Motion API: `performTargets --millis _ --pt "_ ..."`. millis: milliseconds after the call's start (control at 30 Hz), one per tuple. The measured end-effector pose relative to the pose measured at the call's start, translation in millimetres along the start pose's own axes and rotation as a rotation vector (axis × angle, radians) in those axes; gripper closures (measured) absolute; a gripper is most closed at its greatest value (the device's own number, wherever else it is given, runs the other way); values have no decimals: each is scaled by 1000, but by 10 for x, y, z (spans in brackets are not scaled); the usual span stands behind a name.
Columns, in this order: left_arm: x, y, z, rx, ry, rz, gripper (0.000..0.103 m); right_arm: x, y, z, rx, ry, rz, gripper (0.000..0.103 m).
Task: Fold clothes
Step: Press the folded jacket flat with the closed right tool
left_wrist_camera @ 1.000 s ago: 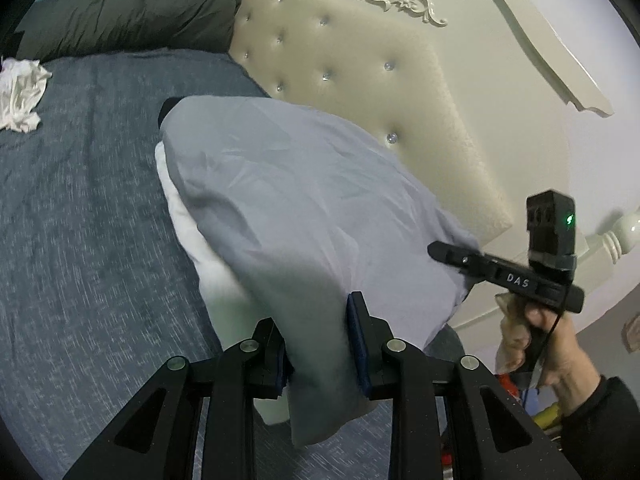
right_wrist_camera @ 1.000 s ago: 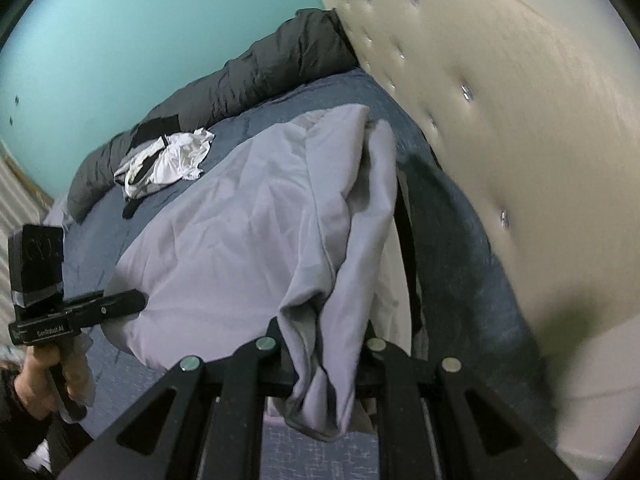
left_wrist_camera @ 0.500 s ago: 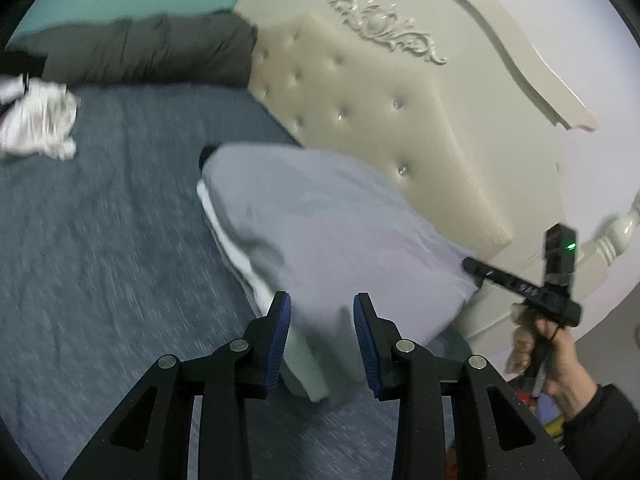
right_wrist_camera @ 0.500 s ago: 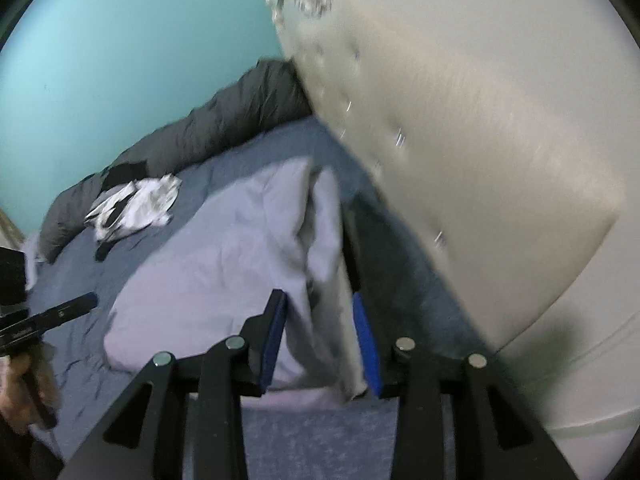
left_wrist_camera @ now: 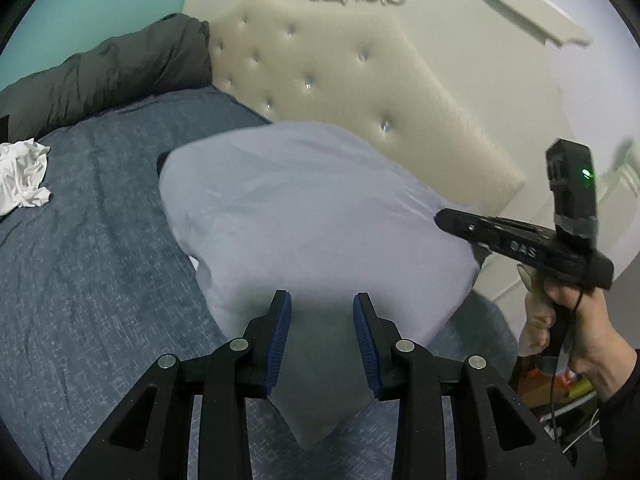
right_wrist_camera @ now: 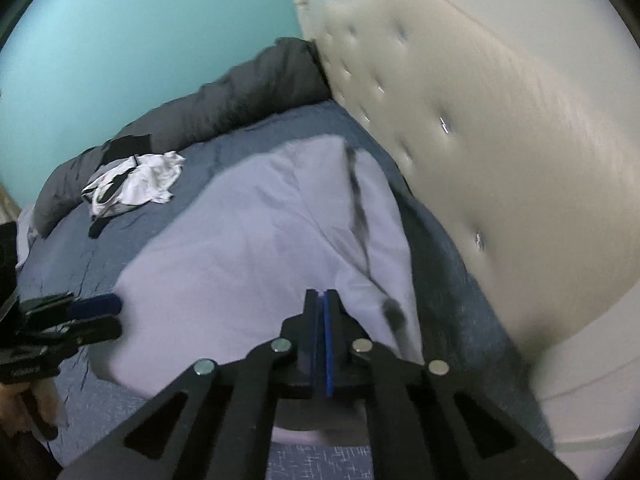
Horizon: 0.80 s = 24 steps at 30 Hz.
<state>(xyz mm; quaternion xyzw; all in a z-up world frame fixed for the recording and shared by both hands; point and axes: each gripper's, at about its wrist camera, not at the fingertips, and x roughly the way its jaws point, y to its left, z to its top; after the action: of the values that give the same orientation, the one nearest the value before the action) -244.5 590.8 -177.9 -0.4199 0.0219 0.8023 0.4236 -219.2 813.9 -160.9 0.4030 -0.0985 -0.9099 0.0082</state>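
Lying on the blue bed cover (left_wrist_camera: 80, 280) near the padded headboard (left_wrist_camera: 360, 92), the light grey cloth (left_wrist_camera: 312, 216) looks folded over and puffy. The left gripper (left_wrist_camera: 322, 334) has its jaws spread apart, with a corner of the cloth between them but not pinched. The right gripper (right_wrist_camera: 321, 330) has its jaws pressed together with nothing showing between them. The fold could flop open, I think, because nothing holds it down. The near corner could slip off the bed edge. The white clothes (right_wrist_camera: 132, 184) wait well apart.
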Motion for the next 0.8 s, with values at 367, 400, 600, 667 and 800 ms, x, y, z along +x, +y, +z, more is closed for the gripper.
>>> performTargets --millis 367,400,600,667,800 --pt "195 -96 -275 46 21 21 69 301 -135 -388 83 -8 18 103" --pt "205 -100 -290 43 20 21 69 315 -151 -395 97 -10 24 103" --pt "185 -122 -263 46 29 32 69 195 -126 -315 96 -20 8 103" --pt "138 -105 -243 40 30 30 69 68 -137 -291 104 -62 -6 103" --pt "85 -106 -225 45 25 31 69 -29 -159 -335 98 -86 -42 103"
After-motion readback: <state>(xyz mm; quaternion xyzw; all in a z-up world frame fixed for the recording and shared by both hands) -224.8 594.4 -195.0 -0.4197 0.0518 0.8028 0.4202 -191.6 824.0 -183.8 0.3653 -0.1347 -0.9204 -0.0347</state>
